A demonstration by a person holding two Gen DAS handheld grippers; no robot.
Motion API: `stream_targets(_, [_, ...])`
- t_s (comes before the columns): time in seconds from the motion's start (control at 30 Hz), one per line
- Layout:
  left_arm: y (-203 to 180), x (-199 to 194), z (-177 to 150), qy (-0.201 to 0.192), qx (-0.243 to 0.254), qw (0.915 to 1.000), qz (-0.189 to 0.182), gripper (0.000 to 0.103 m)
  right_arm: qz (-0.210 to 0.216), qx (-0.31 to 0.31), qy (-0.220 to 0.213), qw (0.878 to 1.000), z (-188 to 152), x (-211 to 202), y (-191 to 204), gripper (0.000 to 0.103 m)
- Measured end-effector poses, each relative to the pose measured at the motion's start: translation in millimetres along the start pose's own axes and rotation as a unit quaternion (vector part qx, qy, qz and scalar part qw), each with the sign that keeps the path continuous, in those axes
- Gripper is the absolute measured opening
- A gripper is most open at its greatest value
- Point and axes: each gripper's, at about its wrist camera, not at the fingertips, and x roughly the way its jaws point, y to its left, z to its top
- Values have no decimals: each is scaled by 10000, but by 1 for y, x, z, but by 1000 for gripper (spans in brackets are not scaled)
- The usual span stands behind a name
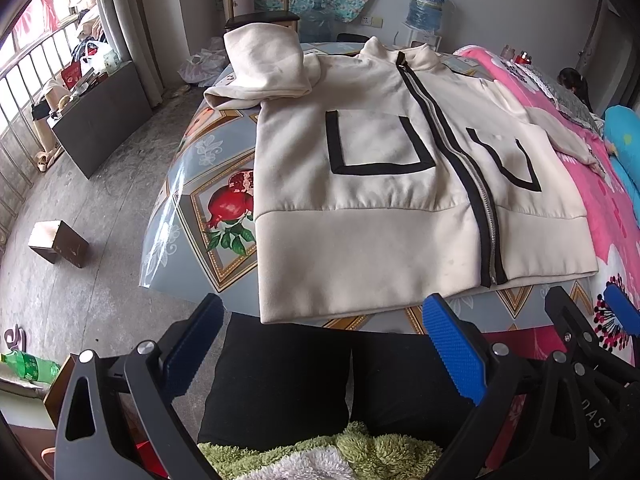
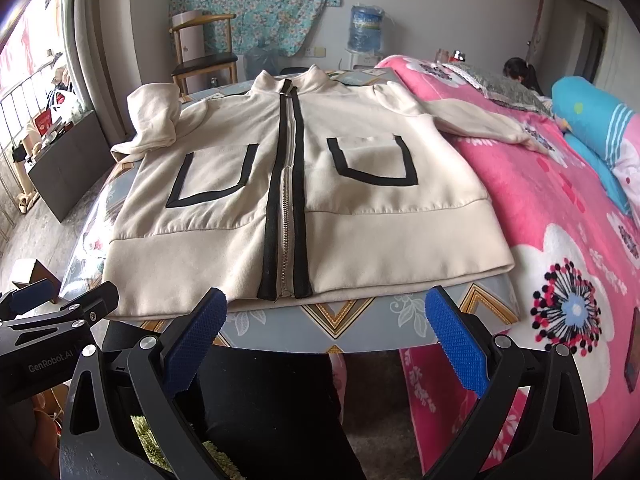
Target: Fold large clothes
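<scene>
jacket (image 2: 360,208) covers table (image 2: 360,320), near edge free

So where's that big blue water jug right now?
The water jug stands at the far wall, beyond the table holding the cream jacket, just right of the floral cloth; both views show it.

Matt cream cloth jacket (image 2: 360,216), metal zipper (image 2: 286,216), glossy plastic table cover (image 1: 192,184), fleecy pink blanket (image 2: 560,216)
</scene>
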Motion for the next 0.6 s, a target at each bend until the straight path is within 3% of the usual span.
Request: stream_targets(0.6, [8,2,3,-17,-14,10000,-78,98,-162,-83,90,9998,-1,5,8,96])
